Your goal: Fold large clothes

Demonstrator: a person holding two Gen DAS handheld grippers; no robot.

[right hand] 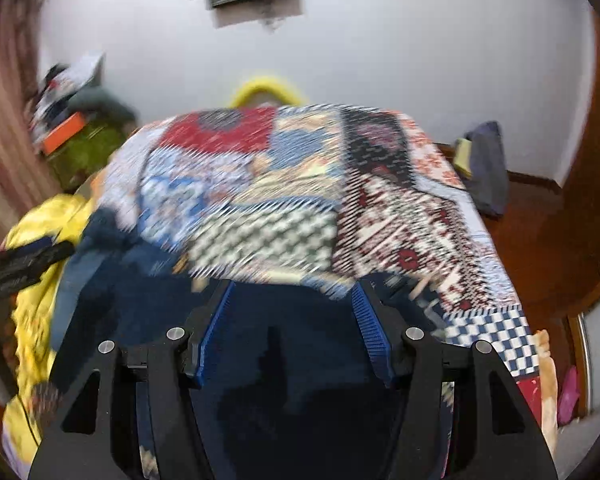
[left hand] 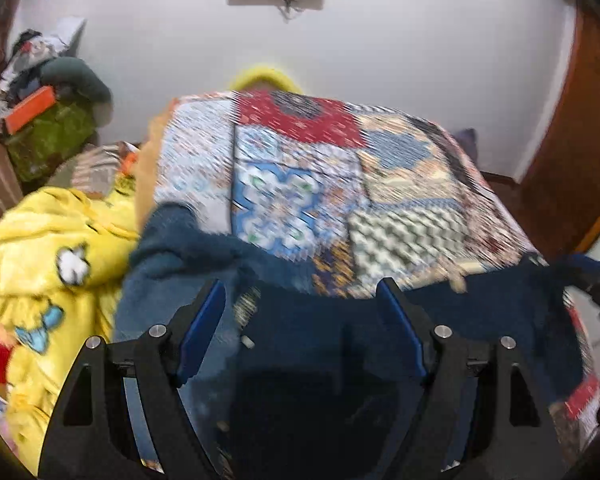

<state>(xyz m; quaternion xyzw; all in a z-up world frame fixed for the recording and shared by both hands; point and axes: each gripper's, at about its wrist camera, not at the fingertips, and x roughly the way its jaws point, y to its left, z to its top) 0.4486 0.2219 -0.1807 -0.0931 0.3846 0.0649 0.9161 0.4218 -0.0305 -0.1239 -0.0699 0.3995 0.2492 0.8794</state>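
dark blue garment [left hand: 308, 320] on patchwork bedspread [left hand: 300, 184], left claw [left hand: 302, 292] and right claw [right hand: 294, 292] spread, gripping nothing

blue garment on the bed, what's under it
The blue garment lies on the patchwork bedspread, which shows beyond it; whatever is beneath its middle is covered.

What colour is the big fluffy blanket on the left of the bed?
Bright yellow blanket, with a blue butterfly and white flower on it. The left wrist view shows it best.
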